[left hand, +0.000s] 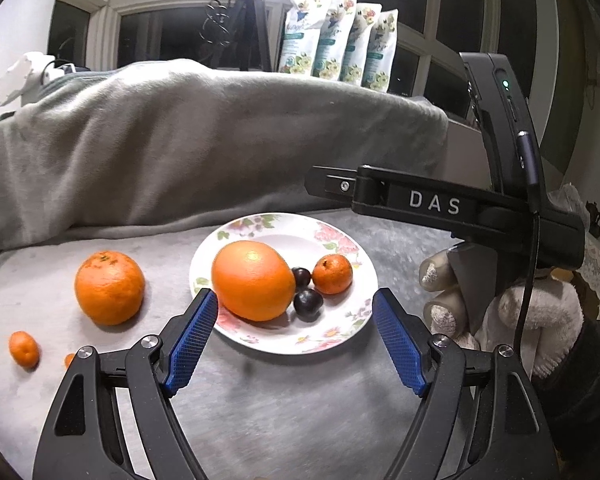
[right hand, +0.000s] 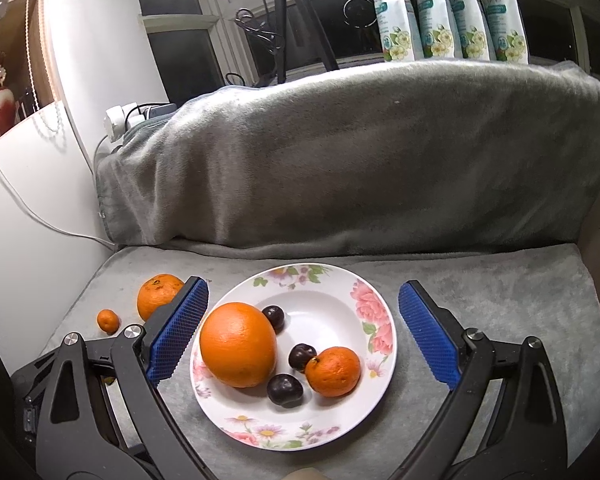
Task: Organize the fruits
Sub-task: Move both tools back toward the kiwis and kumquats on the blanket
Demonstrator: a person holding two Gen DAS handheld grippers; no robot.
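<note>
- While both tools stood wide and empty, the left tool (left hand: 294, 312) and right tool (right hand: 303, 332) hung above the floral plate (right hand: 374, 320), which held a big orange (right hand: 238, 345), a mandarin (right hand: 333, 371) and dark plums (right hand: 285, 389).
- The loose orange (left hand: 109, 287) and small mandarin (left hand: 24, 349) lay left of the plate; likely next, take the loose orange across its middle, gently.
- A grey cloth (right hand: 500, 300) covered the table, a grey blanket (right hand: 340, 152) behind, dark windows (left hand: 172, 36) beyond.
</note>
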